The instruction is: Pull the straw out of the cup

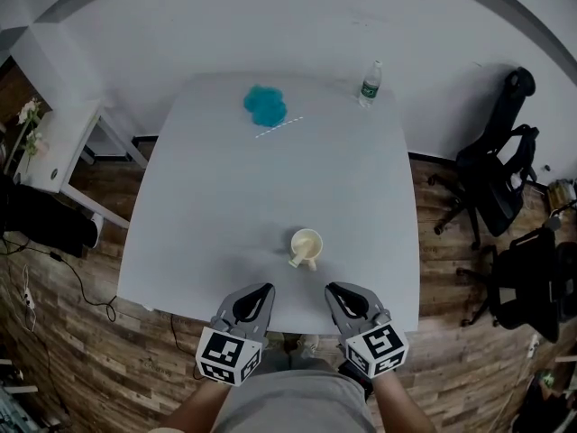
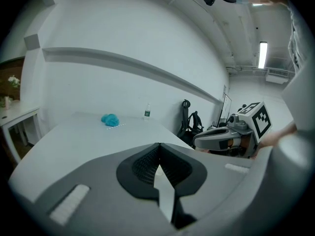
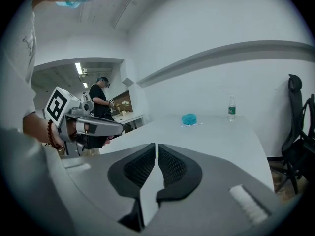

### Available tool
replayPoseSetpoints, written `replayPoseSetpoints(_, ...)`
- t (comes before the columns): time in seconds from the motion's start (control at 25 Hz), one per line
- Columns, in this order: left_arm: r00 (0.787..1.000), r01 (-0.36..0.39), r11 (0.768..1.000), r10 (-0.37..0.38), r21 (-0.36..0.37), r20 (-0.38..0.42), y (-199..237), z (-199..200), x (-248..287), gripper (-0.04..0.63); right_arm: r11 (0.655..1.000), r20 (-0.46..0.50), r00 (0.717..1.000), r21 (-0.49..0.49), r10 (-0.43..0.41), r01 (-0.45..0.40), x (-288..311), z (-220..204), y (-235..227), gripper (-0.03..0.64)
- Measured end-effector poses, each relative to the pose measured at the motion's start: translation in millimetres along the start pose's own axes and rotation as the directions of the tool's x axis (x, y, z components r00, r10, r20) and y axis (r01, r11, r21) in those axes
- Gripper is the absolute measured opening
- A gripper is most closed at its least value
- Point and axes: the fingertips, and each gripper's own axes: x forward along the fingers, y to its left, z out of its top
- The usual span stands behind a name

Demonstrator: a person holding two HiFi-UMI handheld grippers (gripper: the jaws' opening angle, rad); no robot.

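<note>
A cream cup with a handle stands near the table's front edge, and no straw shows in it. A thin white straw lies flat on the table far back, beside a blue cloth. My left gripper hovers at the front edge, left of and nearer than the cup, its jaws shut and empty. My right gripper hovers to the cup's right and nearer, its jaws a narrow slit apart with nothing between them. The gripper views show the straw but not the cup.
A water bottle stands at the white table's back right corner. Black office chairs stand on the wooden floor to the right. A white side table with flowers is at the left. A person stands in the background.
</note>
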Motion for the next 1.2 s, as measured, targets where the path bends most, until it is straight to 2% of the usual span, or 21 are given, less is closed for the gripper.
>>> replayPoseSetpoints(0.72, 0.999, -0.021, 0.999, 0.020, -0.029, -0.040, 33.5, -19.4, 32.3, 0.020, 0.996, -0.102, 0.993, -0.060, 0.055, -0.061, 67.9, -26.8, -13.6, 0.057)
replayPoseSetpoints(1.2, 0.996, -0.018, 0.998, 0.012, -0.061, -0.084, 41.8, -45.3, 38.3, 0.018, 0.991, -0.151, 0.986, -0.105, 0.066, -0.082, 90.0, -47.4, -12.3, 0.115)
